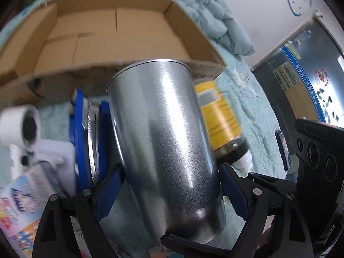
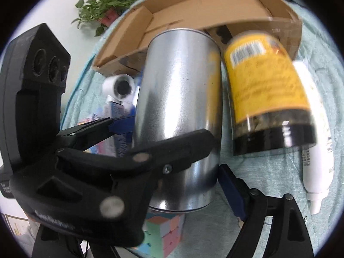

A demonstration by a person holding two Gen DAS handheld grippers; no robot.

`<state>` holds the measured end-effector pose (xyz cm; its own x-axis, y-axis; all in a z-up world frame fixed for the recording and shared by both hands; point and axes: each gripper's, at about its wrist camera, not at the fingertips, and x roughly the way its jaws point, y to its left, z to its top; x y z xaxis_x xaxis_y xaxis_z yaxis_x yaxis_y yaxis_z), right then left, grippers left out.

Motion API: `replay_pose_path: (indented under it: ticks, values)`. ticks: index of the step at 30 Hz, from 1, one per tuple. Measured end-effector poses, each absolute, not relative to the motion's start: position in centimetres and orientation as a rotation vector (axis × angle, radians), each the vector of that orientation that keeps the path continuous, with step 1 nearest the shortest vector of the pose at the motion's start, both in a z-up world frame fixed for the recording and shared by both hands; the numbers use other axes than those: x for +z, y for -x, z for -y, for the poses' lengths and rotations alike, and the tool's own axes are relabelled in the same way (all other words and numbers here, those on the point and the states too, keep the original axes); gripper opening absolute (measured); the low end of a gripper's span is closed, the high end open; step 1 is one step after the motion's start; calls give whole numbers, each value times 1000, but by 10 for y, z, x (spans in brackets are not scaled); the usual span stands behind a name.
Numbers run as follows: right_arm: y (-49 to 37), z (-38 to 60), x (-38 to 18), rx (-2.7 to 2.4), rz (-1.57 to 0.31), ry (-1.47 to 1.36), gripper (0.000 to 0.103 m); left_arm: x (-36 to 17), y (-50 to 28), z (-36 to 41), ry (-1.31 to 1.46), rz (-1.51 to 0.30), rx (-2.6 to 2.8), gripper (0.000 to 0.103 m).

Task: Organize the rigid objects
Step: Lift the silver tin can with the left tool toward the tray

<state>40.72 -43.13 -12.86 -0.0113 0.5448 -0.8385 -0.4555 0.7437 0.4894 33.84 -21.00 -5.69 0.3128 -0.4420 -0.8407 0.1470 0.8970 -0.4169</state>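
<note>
The silver metal can (image 1: 165, 150) sits clamped between the blue pads of the left gripper (image 1: 172, 193), before the open cardboard box (image 1: 111, 36). The right gripper (image 2: 193, 191) (its left finger hidden) holds nothing visible; its jaws' state is unclear. The yellow-labelled jar (image 2: 266, 81) is blurred.

Left black tool (image 1: 169, 193) with blue pads points steeply down, pads clamped on both sides of a silver metal canister (image 1: 163, 133). Right black tool (image 2: 231, 195) angles down likewise, its jaws spread.

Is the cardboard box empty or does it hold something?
Empty, as far as visible: the box shows only its bare brown floor. The can is outside, in front.
</note>
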Motion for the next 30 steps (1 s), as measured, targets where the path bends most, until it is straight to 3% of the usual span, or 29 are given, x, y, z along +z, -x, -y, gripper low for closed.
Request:
replay_pose_path:
  ticks: [14,23,30]
  values:
    - [-417,396,-38,859,-1124,-54,84,73,-340,171,194,-927,-352,86]
    - [-452,364,3,895,-1035,-23,84,131,-378,126,175,-855,-333,86]
    - [-512,323,17,934,-1067,-6,84,154,-440,84,193,-887,-298,86]
